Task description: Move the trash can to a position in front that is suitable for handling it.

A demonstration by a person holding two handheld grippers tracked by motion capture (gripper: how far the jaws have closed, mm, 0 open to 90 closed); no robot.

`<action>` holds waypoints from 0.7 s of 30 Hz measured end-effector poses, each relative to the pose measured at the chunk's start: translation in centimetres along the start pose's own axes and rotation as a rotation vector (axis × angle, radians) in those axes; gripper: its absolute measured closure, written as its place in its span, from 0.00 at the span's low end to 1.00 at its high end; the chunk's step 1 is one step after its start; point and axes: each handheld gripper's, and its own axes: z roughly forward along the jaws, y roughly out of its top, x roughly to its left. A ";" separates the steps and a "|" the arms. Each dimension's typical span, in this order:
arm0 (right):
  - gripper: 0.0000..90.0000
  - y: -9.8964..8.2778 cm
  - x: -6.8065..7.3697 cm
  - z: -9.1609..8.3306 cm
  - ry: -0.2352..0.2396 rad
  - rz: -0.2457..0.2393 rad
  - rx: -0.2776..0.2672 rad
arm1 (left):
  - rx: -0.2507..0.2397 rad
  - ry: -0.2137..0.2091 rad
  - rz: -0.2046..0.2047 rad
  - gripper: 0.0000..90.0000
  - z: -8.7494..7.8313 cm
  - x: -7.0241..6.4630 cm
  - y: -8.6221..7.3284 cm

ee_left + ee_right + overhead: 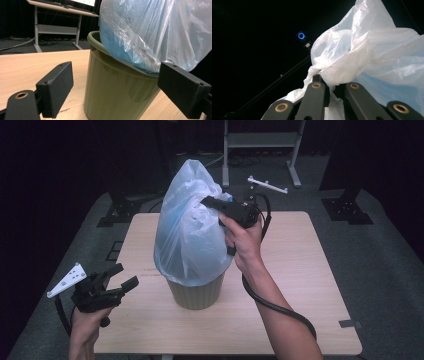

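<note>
- We see the right tool (pixel 209 201) up at the side of the plastic bag (pixel 192 232), its jaws clamped tight on a bunched fold of the thin film.
- In the right gripper view that pinched fold (pixel 342 72) sits squeezed between the two black jaws, with the rest of the bag billowing up and to the right.
- The bag is pale blue and see-through, and it stands tall out of the bin (pixel 195 292), its lower part draped over the rim.
- The bin, a dull green one, stands upright near the middle of the table (pixel 310 270).
- Our left tool (pixel 116 279) is low at the left edge of the table, well apart from the bin, jaws spread wide with nothing between them.
- In the left gripper view we look between those two open pads straight at the bin wall (pixel 117 85), the bag (pixel 155 32) bulging over the rim above it.
- A black cable (pixel 272 302) trails from the right tool along the forearm.
</note>
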 end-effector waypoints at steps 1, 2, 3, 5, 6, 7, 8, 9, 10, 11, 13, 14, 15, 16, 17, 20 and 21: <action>0.99 0.1 0.1 0.0 0.001 -0.002 -0.002 | 0.000 0.000 -0.001 0.13 0.0 0.0 0.0; 0.99 0.3 0.3 0.0 0.003 -0.004 -0.006 | -0.001 0.000 -0.001 0.13 0.0 0.0 0.0; 0.99 0.3 0.4 0.0 0.004 -0.006 -0.007 | 0.000 -0.001 -0.001 0.13 0.0 0.0 0.0; 0.99 0.6 0.7 0.0 0.008 -0.010 -0.011 | -0.002 -0.002 -0.002 0.13 0.0 -0.1 0.0; 0.99 0.6 0.9 0.0 0.010 -0.009 -0.014 | -0.001 -0.003 -0.001 0.13 0.0 -0.1 0.0; 0.99 0.8 1.0 0.0 0.014 -0.014 -0.017 | 0.000 -0.004 -0.001 0.13 0.0 -0.1 0.0; 0.99 0.8 1.2 0.0 0.017 -0.015 -0.018 | 0.000 -0.004 -0.002 0.13 0.0 -0.1 0.0; 0.99 0.9 1.4 0.0 0.021 -0.020 -0.021 | 0.001 -0.005 -0.001 0.13 0.0 -0.1 0.0; 0.99 1.0 1.6 0.1 0.023 -0.018 -0.020 | 0.001 -0.006 -0.001 0.13 0.0 -0.1 0.0; 0.99 1.0 1.7 0.1 0.025 -0.022 -0.021 | 0.002 -0.006 0.000 0.13 0.0 -0.1 0.0; 0.99 1.2 2.0 0.2 0.029 -0.027 -0.023 | 0.001 -0.006 0.001 0.13 0.0 -0.2 0.0; 0.99 1.2 2.2 0.2 0.034 -0.027 -0.021 | -0.001 -0.007 0.003 0.13 0.0 -0.2 0.0; 0.99 1.3 2.3 0.3 0.036 -0.028 -0.025 | -0.002 -0.007 0.002 0.13 0.0 -0.2 0.0; 0.99 1.3 2.5 0.4 0.040 -0.032 -0.024 | -0.002 -0.007 0.001 0.13 0.0 -0.2 0.1; 0.99 1.4 2.7 0.4 0.043 -0.034 -0.025 | -0.001 -0.007 0.001 0.13 0.0 -0.2 0.1; 0.99 1.6 3.4 0.7 0.051 -0.042 -0.024 | -0.001 -0.009 0.002 0.13 -0.1 -0.2 0.1; 0.99 1.7 3.6 0.7 0.054 -0.043 -0.027 | -0.001 -0.011 0.001 0.13 -0.1 -0.2 0.1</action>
